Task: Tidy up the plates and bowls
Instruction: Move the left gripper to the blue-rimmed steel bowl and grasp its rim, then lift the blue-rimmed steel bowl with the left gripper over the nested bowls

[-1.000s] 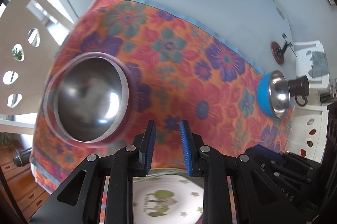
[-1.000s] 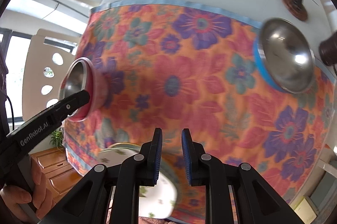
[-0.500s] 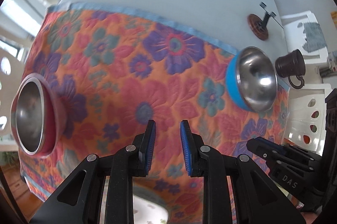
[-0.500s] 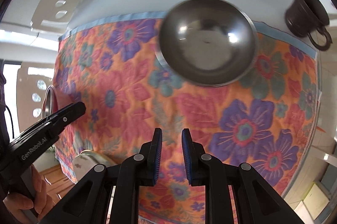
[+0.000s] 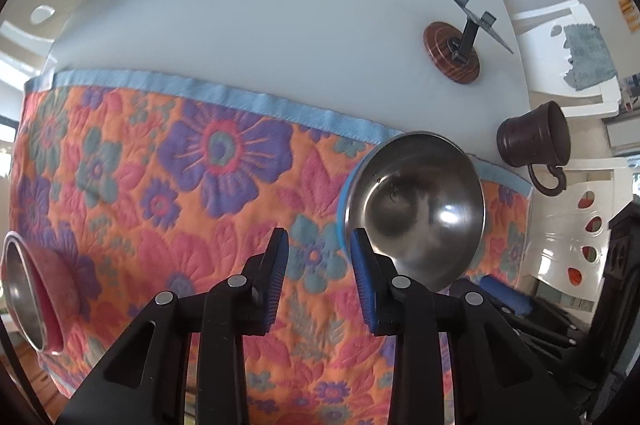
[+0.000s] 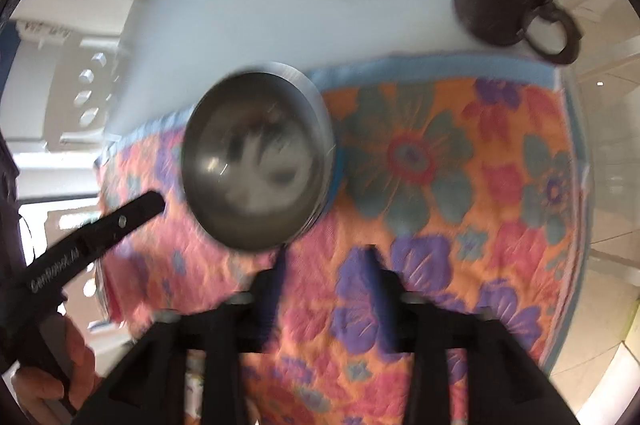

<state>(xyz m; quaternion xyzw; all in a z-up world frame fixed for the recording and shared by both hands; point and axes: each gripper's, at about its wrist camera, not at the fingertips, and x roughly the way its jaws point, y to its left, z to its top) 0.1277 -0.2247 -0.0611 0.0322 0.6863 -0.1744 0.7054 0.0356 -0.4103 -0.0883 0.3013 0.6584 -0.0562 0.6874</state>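
Both my grippers, left (image 5: pixel 318 279) and right (image 6: pixel 326 265), are opening over the floral cloth (image 5: pixel 192 185), nothing between their fingers. The blue-rimmed steel bowl (image 5: pixel 416 209) sits at one o'clock of my left gripper.

Setting: a home dining area. The bench (image 5: pixel 280 25) has a plain white top, partly covered by a quilted floral cloth (image 5: pixel 200 205) with a blue border. White plastic chairs (image 5: pixel 580 225) with oval cut-outs stand around it. Ahead of the left hand-held gripper (image 5: pixel 318 261) sit a steel bowl (image 5: pixel 416 209), a dark mug (image 5: pixel 532 137) and a wooden-based stand (image 5: pixel 452 51). Tiled floor (image 6: pixel 600 145) shows alongside.
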